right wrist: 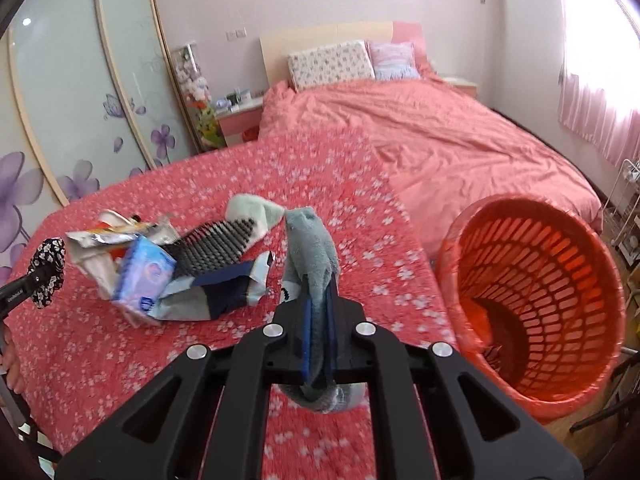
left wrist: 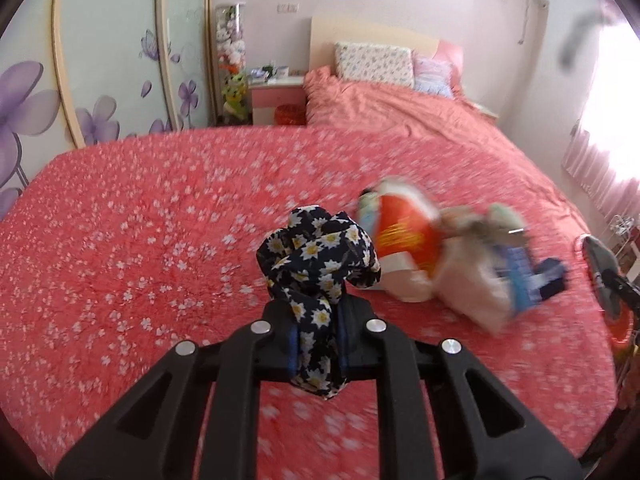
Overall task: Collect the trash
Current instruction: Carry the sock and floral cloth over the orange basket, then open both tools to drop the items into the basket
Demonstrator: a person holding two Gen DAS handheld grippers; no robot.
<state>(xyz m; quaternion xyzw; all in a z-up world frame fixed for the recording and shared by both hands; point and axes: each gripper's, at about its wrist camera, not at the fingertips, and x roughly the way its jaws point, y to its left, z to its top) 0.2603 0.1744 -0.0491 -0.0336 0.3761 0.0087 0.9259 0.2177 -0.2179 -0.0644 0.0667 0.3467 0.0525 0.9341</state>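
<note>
My left gripper [left wrist: 317,320] is shut on a dark blue daisy-print scrunchie [left wrist: 318,256], held above the red floral bedspread [left wrist: 140,220]; it also shows in the right wrist view [right wrist: 47,266] at the far left. My right gripper [right wrist: 320,320] is shut on a grey sock [right wrist: 314,248], held above the bed. A pile lies on the bedspread between them: snack wrappers [right wrist: 116,236], a blue tissue pack [right wrist: 142,274], a black hairbrush [right wrist: 216,248], a pale green sock [right wrist: 256,210] and a dark blue sock [right wrist: 224,292]. The pile is blurred in the left wrist view [left wrist: 440,256].
An orange slatted basket [right wrist: 536,292] lined with a bag stands beside the bed at the right, close to my right gripper. Pillows [right wrist: 330,62] and a headboard are at the far end. A wardrobe with purple flowers [left wrist: 36,100] is at the left, a nightstand [left wrist: 278,100] beyond.
</note>
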